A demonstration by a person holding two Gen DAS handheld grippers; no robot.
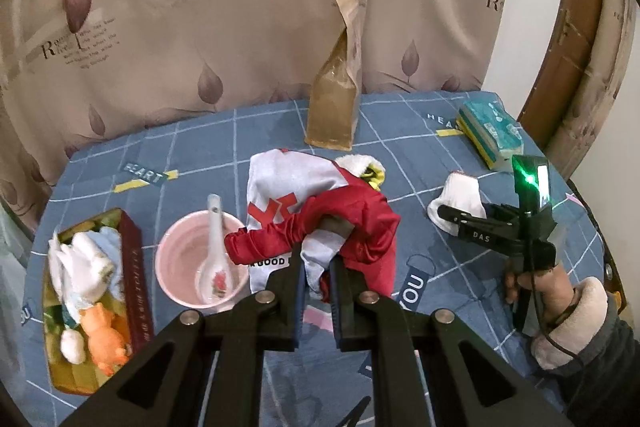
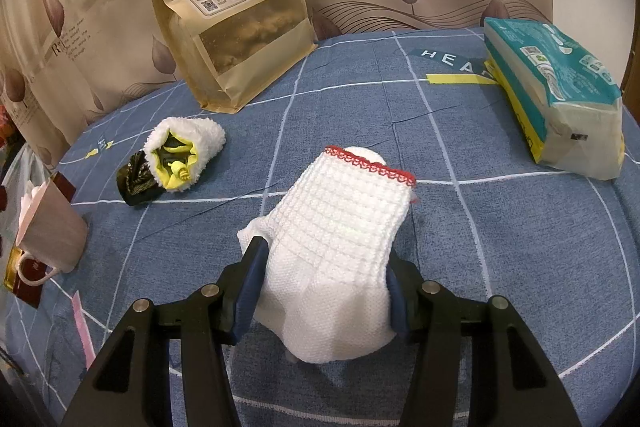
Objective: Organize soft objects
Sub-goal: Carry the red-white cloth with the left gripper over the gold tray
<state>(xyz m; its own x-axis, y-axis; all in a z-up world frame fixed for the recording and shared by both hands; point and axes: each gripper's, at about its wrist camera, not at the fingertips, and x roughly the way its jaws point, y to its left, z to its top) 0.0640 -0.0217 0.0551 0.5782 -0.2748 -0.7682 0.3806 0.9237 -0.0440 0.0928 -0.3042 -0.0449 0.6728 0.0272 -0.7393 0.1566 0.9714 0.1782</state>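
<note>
My left gripper (image 1: 316,267) is shut on a red and white satin cloth (image 1: 320,211) and holds it bunched above the blue checked bedsheet (image 1: 400,147). My right gripper (image 2: 320,267) has its jaws around a white knitted glove (image 2: 340,227) with a red trim, pinching it; it also shows in the left wrist view (image 1: 460,203). A fluffy white pouch with yellow lining (image 2: 184,151) lies to the left. A box (image 1: 132,267) at the left holds several soft toys, among them a white plush (image 1: 80,267) and an orange one (image 1: 106,335).
A pink bowl (image 1: 200,263) with a ceramic spoon (image 1: 214,247) stands beside the box. A brown snack bag (image 2: 228,7) stands at the back against the curtain. A tissue pack (image 2: 556,95) lies at the right. A wooden headboard (image 1: 576,47) is at the far right.
</note>
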